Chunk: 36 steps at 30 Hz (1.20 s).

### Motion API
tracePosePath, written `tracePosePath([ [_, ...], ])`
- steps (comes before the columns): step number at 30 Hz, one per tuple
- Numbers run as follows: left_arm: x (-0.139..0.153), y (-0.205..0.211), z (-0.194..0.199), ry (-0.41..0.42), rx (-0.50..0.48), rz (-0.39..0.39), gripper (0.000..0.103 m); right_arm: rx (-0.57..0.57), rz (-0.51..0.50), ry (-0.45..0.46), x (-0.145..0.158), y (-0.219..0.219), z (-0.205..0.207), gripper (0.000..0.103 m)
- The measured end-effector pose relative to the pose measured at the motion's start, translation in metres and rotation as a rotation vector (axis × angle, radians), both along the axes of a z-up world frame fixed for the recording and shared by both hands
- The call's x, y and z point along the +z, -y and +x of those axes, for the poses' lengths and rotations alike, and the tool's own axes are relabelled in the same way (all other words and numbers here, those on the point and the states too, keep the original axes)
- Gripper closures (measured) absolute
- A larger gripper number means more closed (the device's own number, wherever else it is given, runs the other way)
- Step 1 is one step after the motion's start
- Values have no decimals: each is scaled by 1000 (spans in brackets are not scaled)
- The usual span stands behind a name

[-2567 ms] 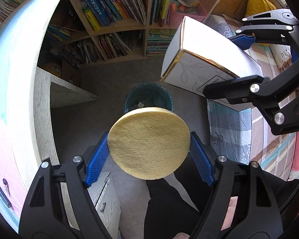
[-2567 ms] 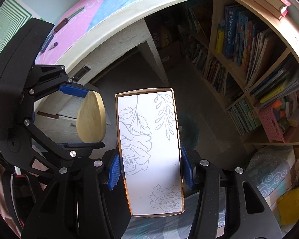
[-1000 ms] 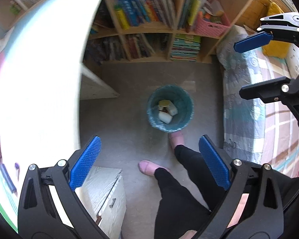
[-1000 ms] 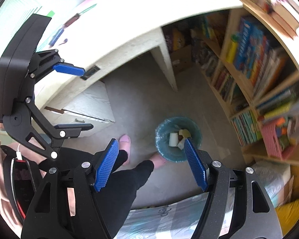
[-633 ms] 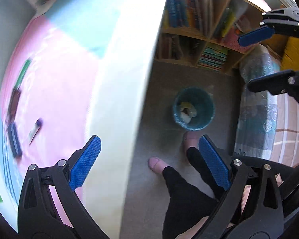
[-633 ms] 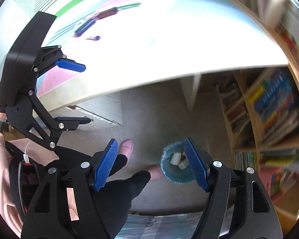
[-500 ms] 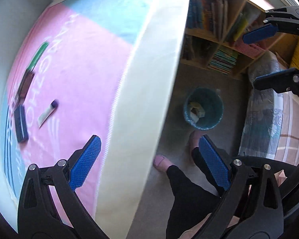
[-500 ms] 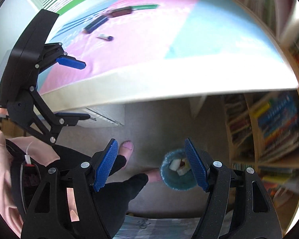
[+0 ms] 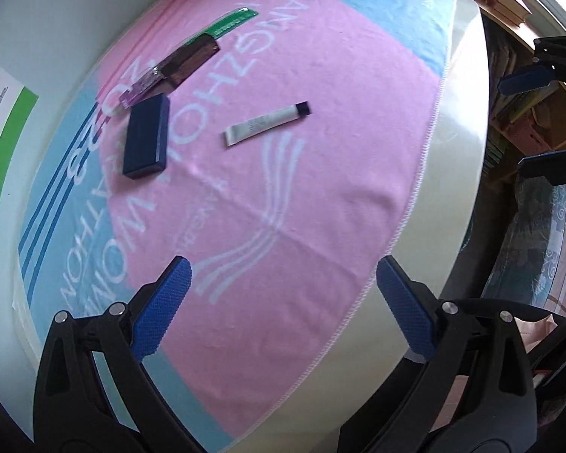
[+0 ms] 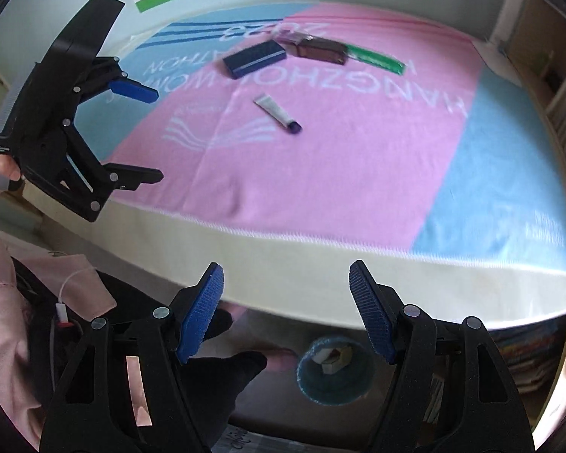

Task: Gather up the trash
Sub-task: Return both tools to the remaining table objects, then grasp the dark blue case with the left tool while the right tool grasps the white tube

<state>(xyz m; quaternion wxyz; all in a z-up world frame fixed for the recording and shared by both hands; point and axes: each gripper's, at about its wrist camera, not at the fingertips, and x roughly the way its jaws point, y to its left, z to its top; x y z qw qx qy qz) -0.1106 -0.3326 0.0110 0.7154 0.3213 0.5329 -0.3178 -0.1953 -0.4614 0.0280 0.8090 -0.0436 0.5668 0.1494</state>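
A small white tube with a dark cap (image 9: 266,124) lies on the pink and blue cloth (image 9: 283,207) that covers the table; it also shows in the right wrist view (image 10: 277,112). A dark blue box (image 9: 146,138), a brown case (image 9: 188,61), a purple item (image 9: 137,88) and a green strip (image 9: 232,22) lie beyond it. My left gripper (image 9: 283,309) is open and empty above the cloth. My right gripper (image 10: 286,313) is open and empty over the table's near edge. The teal bin (image 10: 334,370) on the floor holds trash.
The table's cream edge (image 10: 358,260) runs across the right wrist view. Bookshelves (image 9: 509,87) and a bed with patterned cover (image 9: 536,234) stand to the right. The person's leg and foot (image 10: 245,362) are beside the bin.
Both grippers let go of the sponge and the box over the bin, then swung up from the floor to face the table top. Both are open and empty now.
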Motion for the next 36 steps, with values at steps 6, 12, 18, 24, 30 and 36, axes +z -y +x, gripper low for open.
tracePosePath([
  [6, 7, -33, 32, 16, 23, -3, 7, 37, -26, 24, 1, -30, 40, 28],
  [12, 6, -41, 61, 16, 50, 2, 7, 64, -31, 23, -4, -39, 73, 28],
  [18, -6, -38, 96, -7, 114, 20, 7, 152, -29, -43, -22, -41, 112, 28],
  [24, -22, -30, 133, -38, 159, 40, 7, 200, -13, -54, -39, -39, 145, 29],
  [30, -35, -19, 166, -71, 183, 37, 7, 265, -16, -105, -60, -44, 162, 38],
  [36, -51, -11, 190, -99, 186, 35, 7, 295, -30, -113, -75, -51, 169, 50],
])
